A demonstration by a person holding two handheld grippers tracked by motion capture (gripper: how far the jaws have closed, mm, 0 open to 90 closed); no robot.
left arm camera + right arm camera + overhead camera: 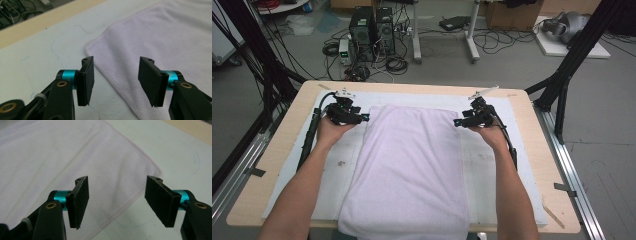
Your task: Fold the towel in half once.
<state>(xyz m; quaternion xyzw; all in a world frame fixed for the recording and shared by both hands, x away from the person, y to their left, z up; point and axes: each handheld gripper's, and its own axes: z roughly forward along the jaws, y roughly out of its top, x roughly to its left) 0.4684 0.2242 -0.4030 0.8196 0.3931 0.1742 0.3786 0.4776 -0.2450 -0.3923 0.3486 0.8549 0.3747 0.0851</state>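
A pale lilac towel [409,165] lies folded lengthwise on the white mat [492,160], and its near end hangs over the table's front edge. My left gripper [364,118] is at the towel's far left corner, its jaws open. In the left gripper view the towel's hemmed edge [110,77] runs between the pads of that gripper [116,80], untouched. My right gripper [457,122] is at the far right corner, also open. In the right gripper view the towel's corner [140,177] lies under the gap of the gripper [117,202], and neither pad presses on the cloth.
The wooden table [272,165] has metal rails along both sides. Black frame legs [562,85] stand at the far corners. On the floor beyond are computer towers [372,32], cables and a white stand [444,35].
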